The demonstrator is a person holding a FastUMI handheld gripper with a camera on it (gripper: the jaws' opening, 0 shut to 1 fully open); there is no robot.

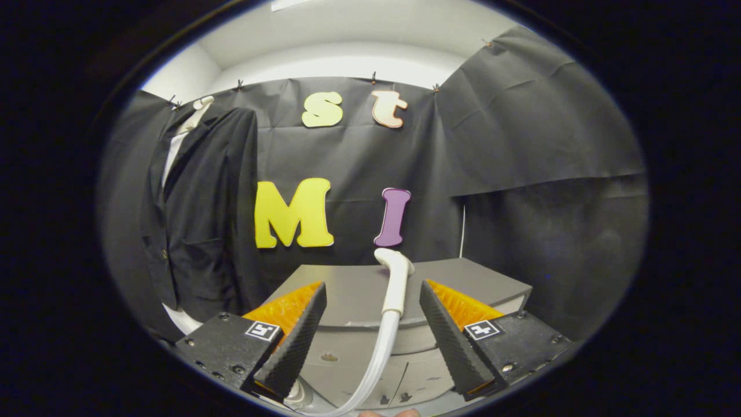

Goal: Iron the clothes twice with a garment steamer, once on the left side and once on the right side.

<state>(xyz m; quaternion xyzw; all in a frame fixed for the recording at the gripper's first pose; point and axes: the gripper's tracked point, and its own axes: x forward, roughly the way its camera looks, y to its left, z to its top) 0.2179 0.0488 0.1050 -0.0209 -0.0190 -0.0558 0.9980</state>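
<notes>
Gripper view: the claw (373,315) is spread wide, its fingers (298,333) touching nothing. Between them stands the steamer head (396,284), upright on the grey steamer body (359,289), its white hose (379,359) curving down from it between the fingers. The steamer head sits closer to the right finger, clear of both. Well off to the left of the steamer, a dark jacket (200,214) hangs against the booth wall (521,145) on a pale hanger (200,107).

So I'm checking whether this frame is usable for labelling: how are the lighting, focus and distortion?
Gripper view: strong fisheye bending at the edges; even, dim lighting with no glare; the steamer head between the open gripper jaws is sharp; the dark jacket on the cloth wall loses detail, low contrast.
</notes>
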